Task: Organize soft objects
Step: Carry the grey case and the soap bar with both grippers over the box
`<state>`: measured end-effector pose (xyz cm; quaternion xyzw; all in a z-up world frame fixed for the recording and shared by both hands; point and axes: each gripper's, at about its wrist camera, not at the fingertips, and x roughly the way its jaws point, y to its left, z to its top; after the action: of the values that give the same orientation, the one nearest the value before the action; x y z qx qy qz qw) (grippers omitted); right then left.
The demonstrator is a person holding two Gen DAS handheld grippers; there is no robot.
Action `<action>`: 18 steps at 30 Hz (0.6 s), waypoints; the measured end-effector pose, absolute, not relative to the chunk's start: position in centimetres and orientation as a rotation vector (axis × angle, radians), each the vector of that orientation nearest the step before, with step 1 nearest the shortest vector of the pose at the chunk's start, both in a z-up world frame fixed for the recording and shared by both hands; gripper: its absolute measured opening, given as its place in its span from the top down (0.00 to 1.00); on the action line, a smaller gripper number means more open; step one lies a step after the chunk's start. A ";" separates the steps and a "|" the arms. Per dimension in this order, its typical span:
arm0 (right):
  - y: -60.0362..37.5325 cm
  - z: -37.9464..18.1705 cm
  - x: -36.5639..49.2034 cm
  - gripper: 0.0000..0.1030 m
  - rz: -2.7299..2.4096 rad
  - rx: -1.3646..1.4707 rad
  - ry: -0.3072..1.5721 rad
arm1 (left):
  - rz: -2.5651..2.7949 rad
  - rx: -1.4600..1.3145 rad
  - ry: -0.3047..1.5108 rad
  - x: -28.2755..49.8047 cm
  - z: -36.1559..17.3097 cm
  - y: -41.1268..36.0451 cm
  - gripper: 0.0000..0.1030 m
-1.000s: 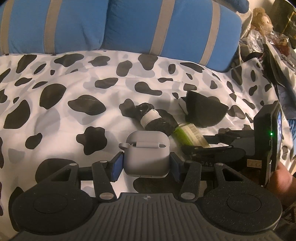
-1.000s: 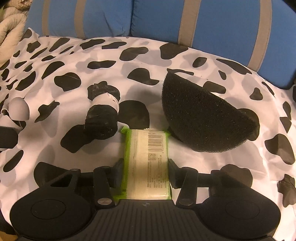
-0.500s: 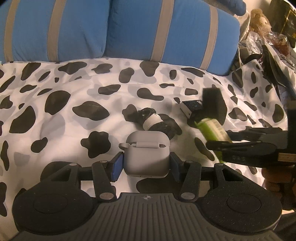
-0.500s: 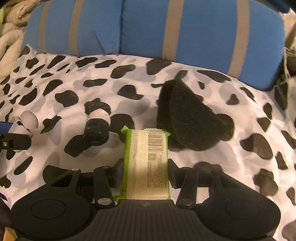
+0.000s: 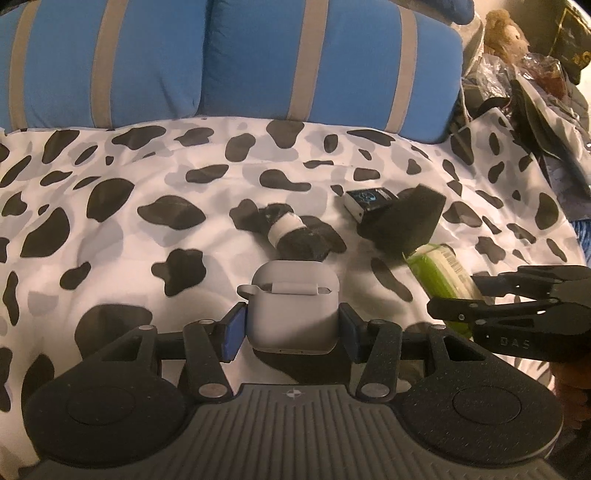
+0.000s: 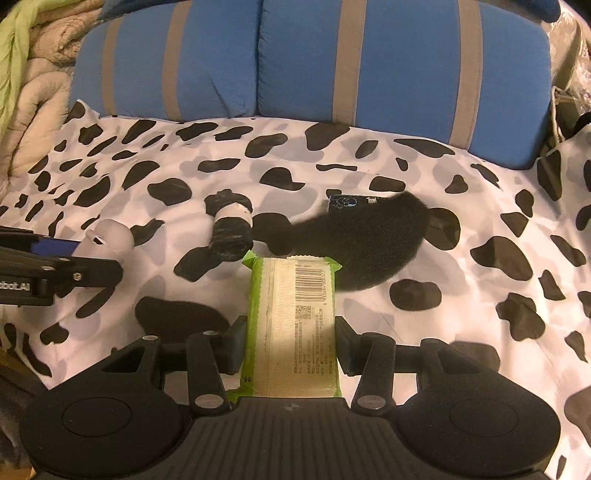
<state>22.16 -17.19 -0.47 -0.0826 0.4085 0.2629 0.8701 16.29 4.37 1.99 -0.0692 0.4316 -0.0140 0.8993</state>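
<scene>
My left gripper (image 5: 291, 326) is shut on a grey silicone earbud case (image 5: 293, 306), held above the cow-print bedspread (image 5: 110, 229). My right gripper (image 6: 291, 341) is shut on a green tissue pack (image 6: 293, 325) with a barcode facing up; that pack (image 5: 439, 273) also shows at the right of the left wrist view. On the bedspread lie a black sock roll with a white band (image 5: 291, 232), a black foam sponge (image 6: 369, 236) and a small dark box (image 6: 351, 202) partly hidden behind the sponge. The grey case (image 6: 109, 236) appears at the left of the right wrist view.
Two blue pillows with grey stripes (image 5: 258, 62) line the far edge of the bed. A beige quilted blanket (image 6: 33, 92) is bunched at the far left. Bags, a plush toy (image 5: 504, 31) and clutter sit off the bed's right side.
The right gripper has lifted the tissue pack and drawn back from the sponge. The sponge has tipped and shifted, uncovering the small dark box. The left gripper kept its grip and drifted slightly.
</scene>
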 end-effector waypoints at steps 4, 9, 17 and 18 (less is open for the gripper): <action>-17.9 -0.1 20.7 0.51 0.531 -0.165 0.856 | -0.038 -0.143 0.893 15.1 2.1 4.0 0.51; -18.9 0.3 18.9 0.51 0.510 -0.156 0.855 | -0.042 -0.142 0.900 13.6 2.0 3.5 0.51; -20.0 0.7 16.1 0.51 0.502 -0.133 0.858 | -0.053 -0.140 0.906 11.2 2.0 2.6 0.51; -20.0 0.7 15.8 0.51 0.501 -0.131 0.858 | -0.054 -0.138 0.907 10.9 2.0 2.4 0.51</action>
<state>15.82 -20.04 0.66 -0.0630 0.4115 0.2402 0.8769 10.92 2.43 1.98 -0.0668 0.4379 -0.0260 0.8962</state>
